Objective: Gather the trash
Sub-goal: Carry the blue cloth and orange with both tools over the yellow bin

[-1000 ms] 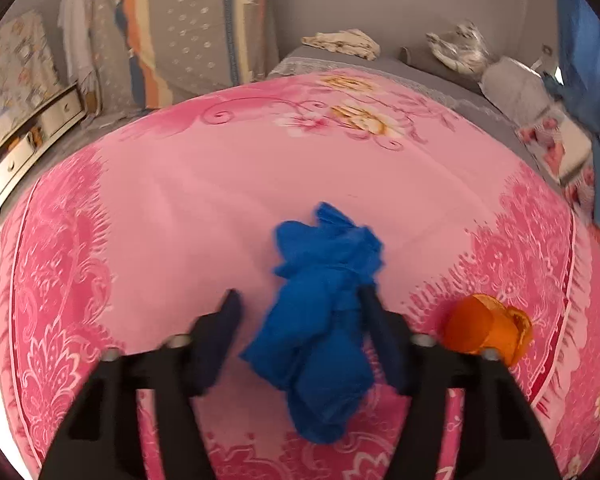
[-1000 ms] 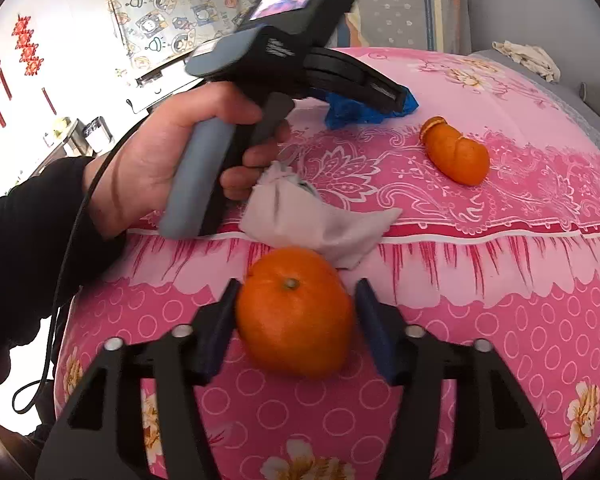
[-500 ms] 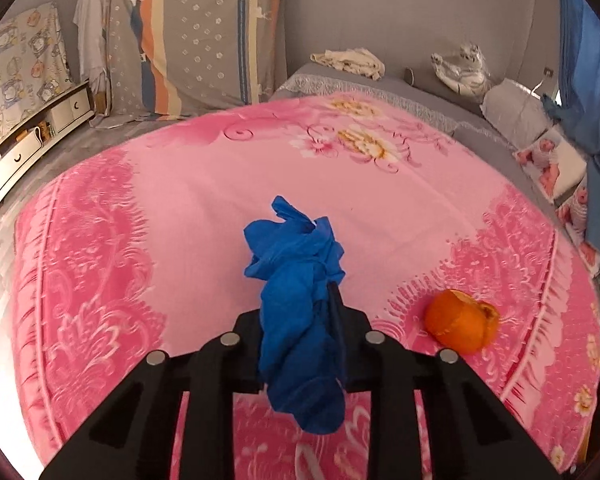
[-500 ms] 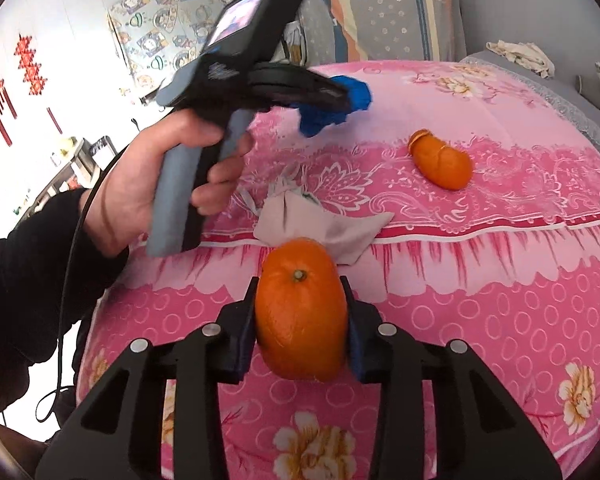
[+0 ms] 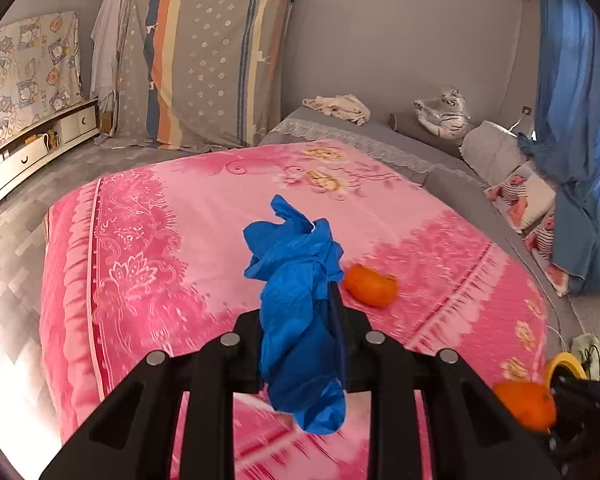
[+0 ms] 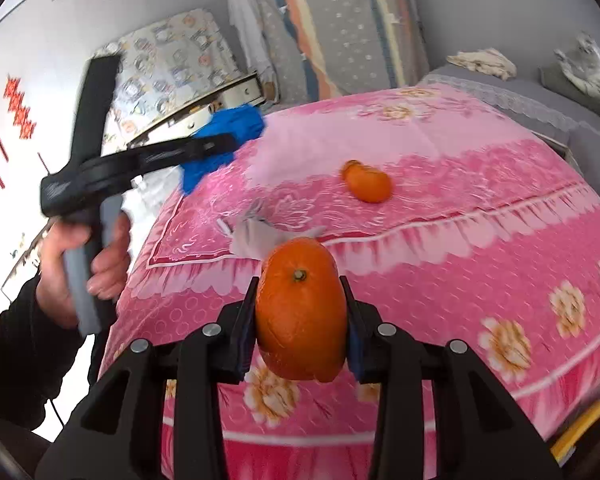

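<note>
My left gripper (image 5: 300, 320) is shut on a crumpled blue glove (image 5: 296, 292) and holds it above the pink bedspread (image 5: 180, 216); the glove also shows in the right wrist view (image 6: 224, 140). My right gripper (image 6: 300, 308) is shut on an orange peel (image 6: 300, 308) shaped like a whole orange, held off the bed's front edge; it also shows in the left wrist view (image 5: 524, 404). A second orange peel (image 5: 370, 285) lies on the bed, also seen in the right wrist view (image 6: 367, 181). A crumpled white tissue (image 6: 256, 236) lies near the bed's front edge.
A yellow-rimmed container (image 5: 562, 364) stands on the floor by the bed's right corner, its edge also in the right wrist view (image 6: 588, 424). Pillows (image 5: 520, 200) and a plush toy (image 5: 444, 114) lie at the grey far side. A low cabinet (image 5: 28, 152) stands on the left.
Both grippers closed, the left on the blue glove and the right on the orange peel. Both then lifted and drew back from the bed.
</note>
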The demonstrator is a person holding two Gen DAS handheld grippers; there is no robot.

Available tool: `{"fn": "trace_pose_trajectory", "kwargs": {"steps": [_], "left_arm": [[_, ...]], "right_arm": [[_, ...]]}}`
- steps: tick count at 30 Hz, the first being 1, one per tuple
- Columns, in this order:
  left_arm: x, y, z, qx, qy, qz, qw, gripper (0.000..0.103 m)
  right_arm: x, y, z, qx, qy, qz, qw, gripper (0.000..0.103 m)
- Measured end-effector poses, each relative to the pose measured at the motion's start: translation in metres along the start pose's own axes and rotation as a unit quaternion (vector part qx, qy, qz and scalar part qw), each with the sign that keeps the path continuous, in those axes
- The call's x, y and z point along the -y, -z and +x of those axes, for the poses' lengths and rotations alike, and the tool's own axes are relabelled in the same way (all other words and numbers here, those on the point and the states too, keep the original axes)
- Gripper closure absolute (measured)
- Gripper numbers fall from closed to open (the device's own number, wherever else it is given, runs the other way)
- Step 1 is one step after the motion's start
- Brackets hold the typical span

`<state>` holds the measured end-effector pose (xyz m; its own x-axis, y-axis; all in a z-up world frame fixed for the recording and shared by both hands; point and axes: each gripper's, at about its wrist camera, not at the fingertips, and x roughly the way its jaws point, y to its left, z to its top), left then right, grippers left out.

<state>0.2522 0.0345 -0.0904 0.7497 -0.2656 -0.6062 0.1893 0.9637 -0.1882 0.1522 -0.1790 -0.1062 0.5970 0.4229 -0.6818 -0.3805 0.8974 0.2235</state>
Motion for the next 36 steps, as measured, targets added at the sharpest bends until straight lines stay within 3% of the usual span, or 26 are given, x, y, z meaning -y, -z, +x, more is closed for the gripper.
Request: {"fn": "trace_pose_trajectory", "kwargs": {"steps": [12, 22, 36], "left_arm": [[0.098, 0.023, -0.061, 0.035, 0.097, 0.068, 0.9923, 0.080], [0.178, 0.034, -0.088, 0.050, 0.179, 0.134, 0.9735, 0.080], [0.260, 0.049, -0.101, 0.053, 0.249, 0.196, 0.9472, 0.080]], "right_arm": [[0.061, 0.028, -0.077, 0.056, 0.068, 0.071, 0.994, 0.069], [0.110, 0.056, -0.142, 0.108, 0.144, 0.129, 0.975, 0.069], [0.156, 0.096, -0.211, 0.153, 0.221, 0.189, 0.944, 0.069]]}}
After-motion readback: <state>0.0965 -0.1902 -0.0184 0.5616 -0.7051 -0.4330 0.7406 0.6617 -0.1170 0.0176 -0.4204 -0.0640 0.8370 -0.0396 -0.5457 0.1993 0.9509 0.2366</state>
